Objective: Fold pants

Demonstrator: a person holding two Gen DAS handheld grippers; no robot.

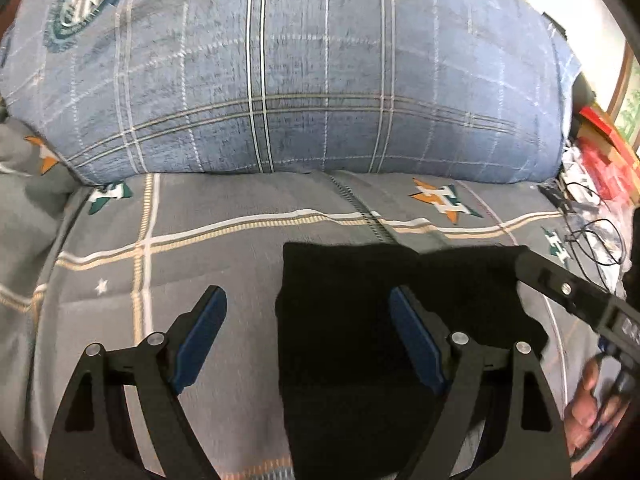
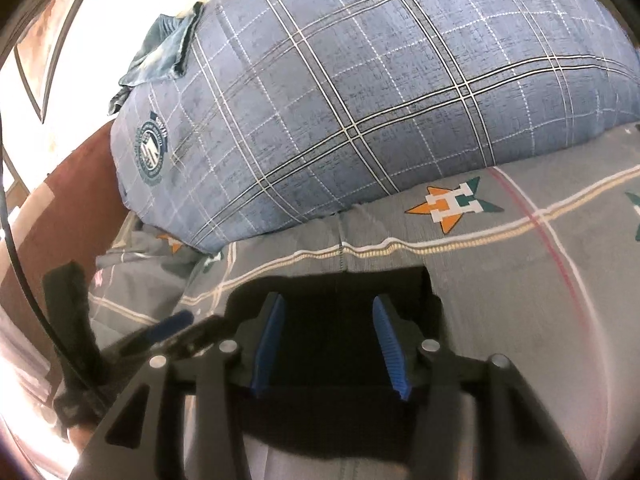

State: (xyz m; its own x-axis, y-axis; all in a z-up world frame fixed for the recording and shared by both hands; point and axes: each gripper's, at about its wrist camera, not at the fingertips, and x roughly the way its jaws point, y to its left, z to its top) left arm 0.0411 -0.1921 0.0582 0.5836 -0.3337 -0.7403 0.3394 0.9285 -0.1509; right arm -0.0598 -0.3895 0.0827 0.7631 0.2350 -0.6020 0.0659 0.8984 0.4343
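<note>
Pants [image 1: 352, 320] lie folded on the bed [image 1: 200, 256]; both claws, left [image 1: 308, 336] and right [image 2: 328, 348], gape empty (fold seemingly done); next, withdraw.

A home bedroom: a bed with a grey star-print sheet [image 1: 224, 248] and folded blue plaid quilt [image 1: 304, 80].

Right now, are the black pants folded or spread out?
Folded: the black pants lie as a compact rectangle with straight edges on the grey bedsheet, no legs spread out.
</note>
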